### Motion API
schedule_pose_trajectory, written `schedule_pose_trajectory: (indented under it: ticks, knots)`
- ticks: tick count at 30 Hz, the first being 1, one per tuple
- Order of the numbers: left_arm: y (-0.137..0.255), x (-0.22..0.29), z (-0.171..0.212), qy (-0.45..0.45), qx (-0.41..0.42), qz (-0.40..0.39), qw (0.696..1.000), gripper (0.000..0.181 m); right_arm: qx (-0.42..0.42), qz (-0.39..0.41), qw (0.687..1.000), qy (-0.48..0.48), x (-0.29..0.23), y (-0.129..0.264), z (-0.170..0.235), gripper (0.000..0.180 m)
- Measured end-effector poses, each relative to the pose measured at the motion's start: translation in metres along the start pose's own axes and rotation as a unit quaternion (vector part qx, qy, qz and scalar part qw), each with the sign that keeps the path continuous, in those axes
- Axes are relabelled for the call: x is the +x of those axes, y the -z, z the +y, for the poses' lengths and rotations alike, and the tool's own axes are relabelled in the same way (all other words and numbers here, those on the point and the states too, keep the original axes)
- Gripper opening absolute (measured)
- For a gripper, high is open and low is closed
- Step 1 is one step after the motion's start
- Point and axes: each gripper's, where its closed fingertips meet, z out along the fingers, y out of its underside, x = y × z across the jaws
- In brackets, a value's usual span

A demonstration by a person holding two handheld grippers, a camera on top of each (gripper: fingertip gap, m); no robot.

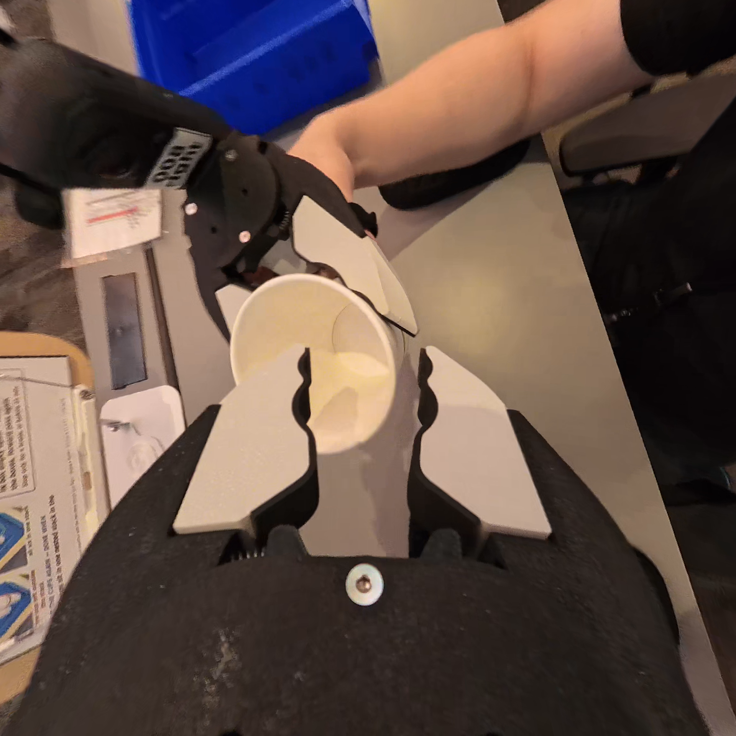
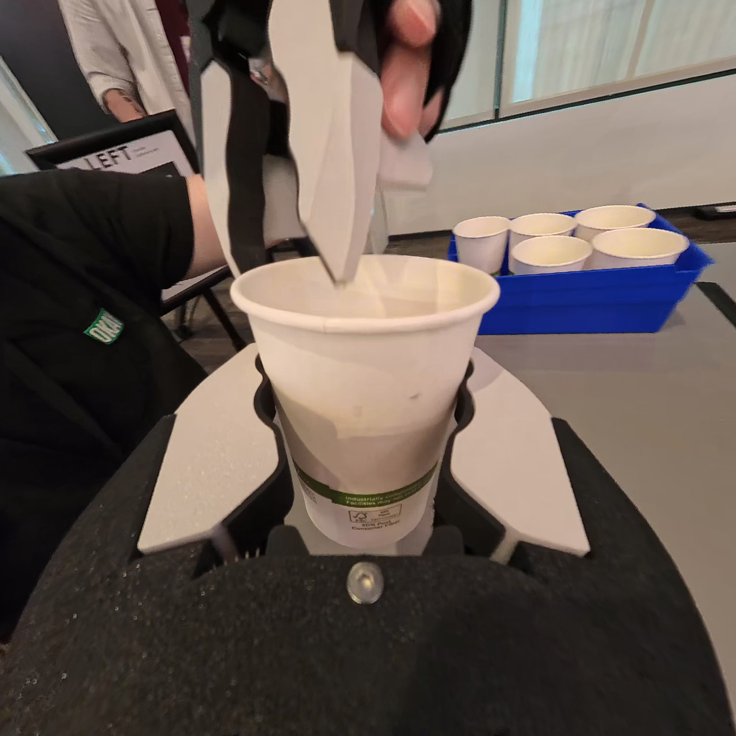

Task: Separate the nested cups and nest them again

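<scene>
A white paper cup (image 2: 364, 382) with a green band near its base is clamped between the fingers of my right gripper (image 2: 364, 358), above the grey table. In the left wrist view the cup (image 1: 294, 318) shows its open mouth, and a right gripper finger (image 1: 350, 259) lies along its side. My left gripper (image 1: 363, 352) is open at the cup's rim. One fingertip (image 2: 338, 263) dips into the mouth and the other finger (image 2: 217, 167) stays outside the wall. I cannot tell whether a second cup sits inside.
A blue bin (image 2: 597, 302) holding several white cups (image 2: 551, 255) stands at the back right of the grey table (image 2: 617, 418). The bin also shows in the left wrist view (image 1: 255, 59). A person's bare forearm (image 1: 458, 115) reaches across. Printed sheets and boxes (image 1: 36, 458) lie to the left.
</scene>
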Motion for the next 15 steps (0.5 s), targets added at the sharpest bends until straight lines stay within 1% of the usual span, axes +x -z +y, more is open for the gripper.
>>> schedule_pose_trajectory:
  ticks: [2,5,7,9,10,11,12,13,14,15]
  knots:
    - [0.018,-0.012,-0.003,0.021,0.048,-0.046,0.998,0.058,-0.003,0.042,0.999,0.002,0.013,0.013,0.0,0.089]
    - [0.055,-0.031,0.004,0.068,0.129,-0.121,0.982,0.06,0.005,0.122,0.993,0.008,0.033,0.047,-0.005,0.089]
    - [0.075,-0.038,0.021,0.107,0.166,-0.159,0.967,0.058,0.031,0.193,0.98,0.018,0.041,0.084,-0.019,0.09]
    - [0.084,-0.035,0.044,0.142,0.177,-0.17,0.959,0.057,0.067,0.269,0.96,0.047,0.038,0.131,-0.036,0.09]
    - [0.086,-0.031,0.056,0.156,0.174,-0.172,0.957,0.057,0.077,0.322,0.941,0.072,0.035,0.161,-0.043,0.09]
    - [0.086,-0.028,0.067,0.166,0.169,-0.176,0.956,0.057,0.079,0.391,0.911,0.104,0.034,0.198,-0.047,0.09]
    - [0.085,-0.024,0.077,0.172,0.163,-0.18,0.955,0.057,0.074,0.463,0.873,0.131,0.031,0.239,-0.047,0.09]
    - [0.084,-0.019,0.084,0.176,0.159,-0.182,0.954,0.057,0.059,0.54,0.827,0.144,0.028,0.286,-0.04,0.09]
    - [0.083,-0.015,0.089,0.18,0.157,-0.183,0.954,0.056,0.043,0.611,0.778,0.143,0.025,0.334,-0.028,0.09]
    - [0.082,-0.011,0.092,0.182,0.156,-0.184,0.953,0.056,0.037,0.664,0.735,0.131,0.019,0.377,-0.012,0.09]
